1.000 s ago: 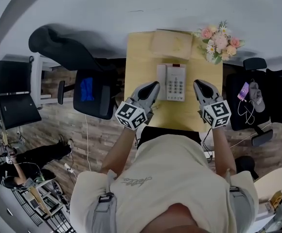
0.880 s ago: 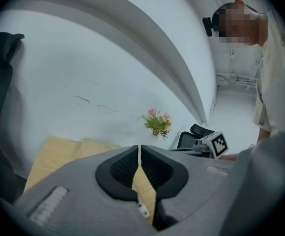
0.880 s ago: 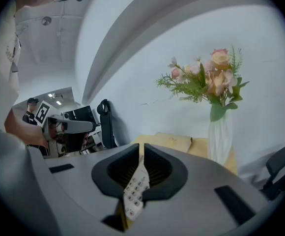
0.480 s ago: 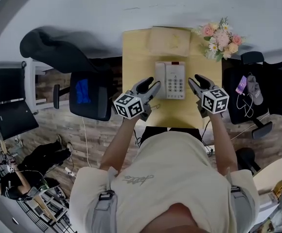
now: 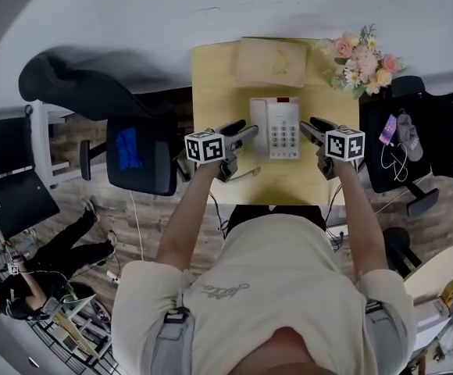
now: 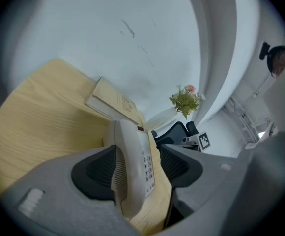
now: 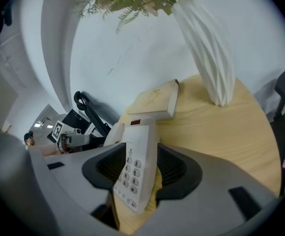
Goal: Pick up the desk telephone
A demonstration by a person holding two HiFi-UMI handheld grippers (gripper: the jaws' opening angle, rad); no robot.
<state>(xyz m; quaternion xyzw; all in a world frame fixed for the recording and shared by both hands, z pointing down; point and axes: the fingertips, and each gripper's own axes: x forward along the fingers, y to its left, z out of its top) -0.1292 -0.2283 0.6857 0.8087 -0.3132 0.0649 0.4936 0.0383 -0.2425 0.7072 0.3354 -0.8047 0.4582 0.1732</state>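
The person wears a loose, cream, short-sleeved T-shirt (image 5: 285,268) with a small grey script print (image 5: 220,291) across the chest, and on either side of that print a grey webbing left shoulder strap (image 5: 169,336) and right shoulder strap (image 5: 376,325), each with a dark buckle, lie over the shirt's shoulders.

Bare pale wooden desktop (image 5: 215,92) is lying open on both sides of the white push-button desk telephone (image 5: 276,128). Just behind it, a flat tan book (image 5: 271,61) is blocking the back strip. A white ribbed vase of pink flowers (image 7: 209,58) is crowding the far right corner. A black office chair (image 5: 160,162) is hemming in the desk's left side.
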